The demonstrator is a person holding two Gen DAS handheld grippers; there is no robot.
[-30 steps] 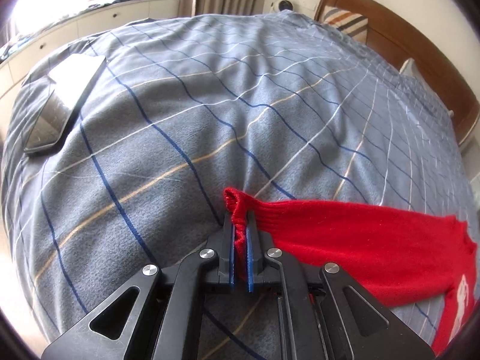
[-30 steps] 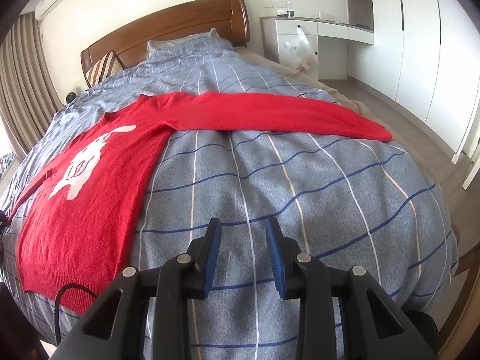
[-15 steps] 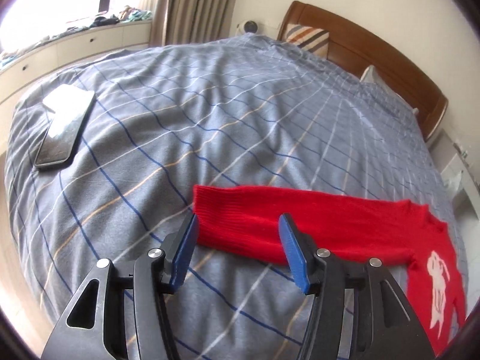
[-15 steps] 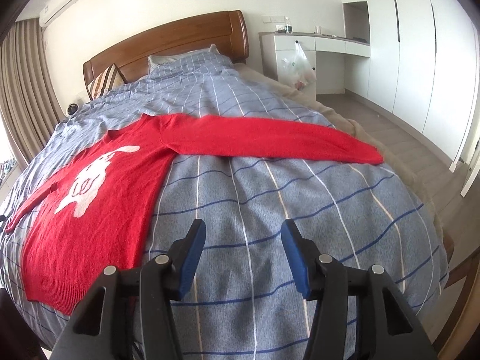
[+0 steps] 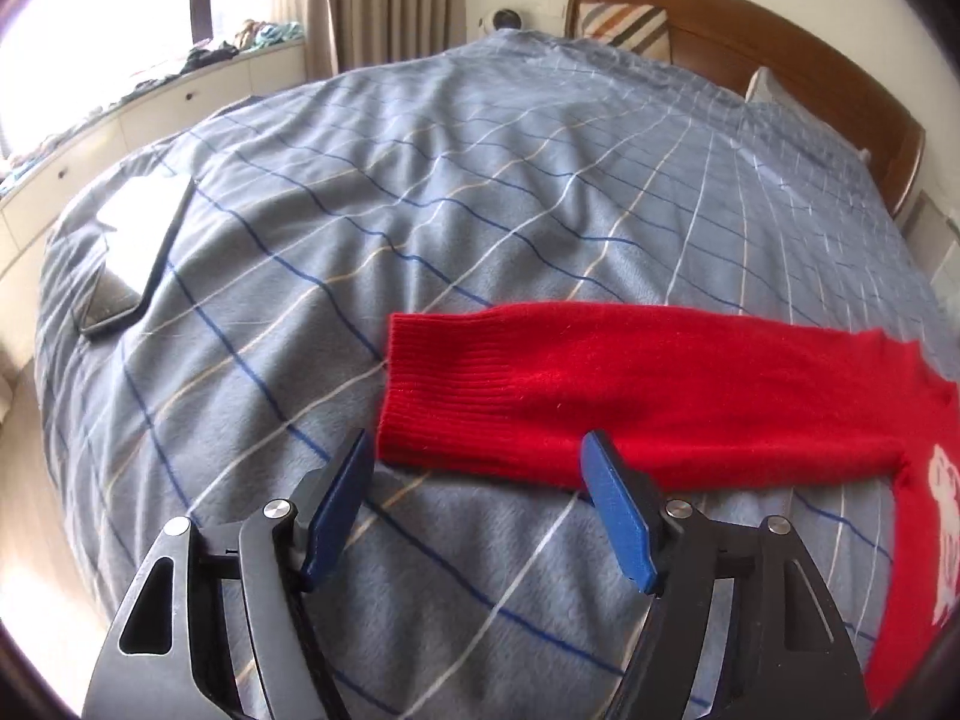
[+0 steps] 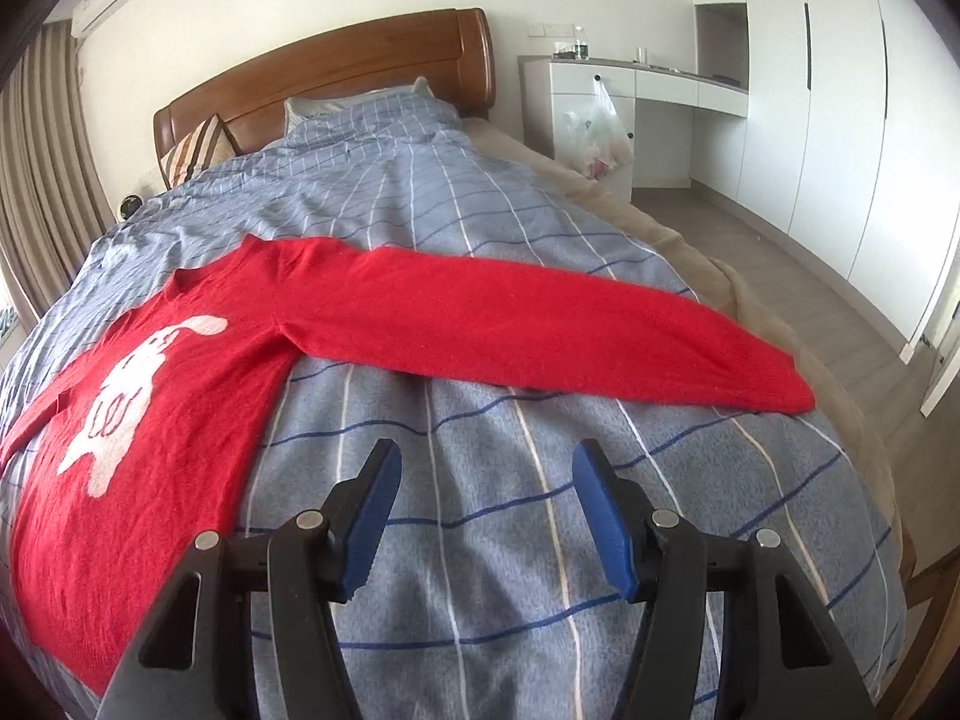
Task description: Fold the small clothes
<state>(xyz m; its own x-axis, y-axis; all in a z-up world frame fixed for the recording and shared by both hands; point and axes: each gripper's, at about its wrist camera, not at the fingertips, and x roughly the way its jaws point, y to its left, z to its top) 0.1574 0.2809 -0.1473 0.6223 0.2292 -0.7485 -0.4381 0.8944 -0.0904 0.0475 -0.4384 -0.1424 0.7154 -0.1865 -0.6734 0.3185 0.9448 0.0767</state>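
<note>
A small red sweater [image 6: 198,372] with a white animal figure lies flat on the blue checked bed cover [image 6: 510,516], both sleeves spread sideways. In the left wrist view one sleeve [image 5: 600,396] lies across the cover, its ribbed cuff pointing left. My left gripper [image 5: 477,456] is open and empty, just short of that cuff's near edge. My right gripper [image 6: 483,468] is open and empty above bare cover, short of the other sleeve [image 6: 540,330], whose cuff ends near the bed's right edge.
A dark tablet or phone [image 5: 135,252] lies on the cover at the left. The wooden headboard [image 6: 336,78] and a striped pillow [image 5: 624,27] are at the far end. White cabinets and a desk [image 6: 660,102] stand right of the bed. The bed's right edge drops to the floor.
My left gripper let go of the sleeve cuff, opened wide and drew back; the sleeve now lies flat. My right gripper opened wider and lifted back a little.
</note>
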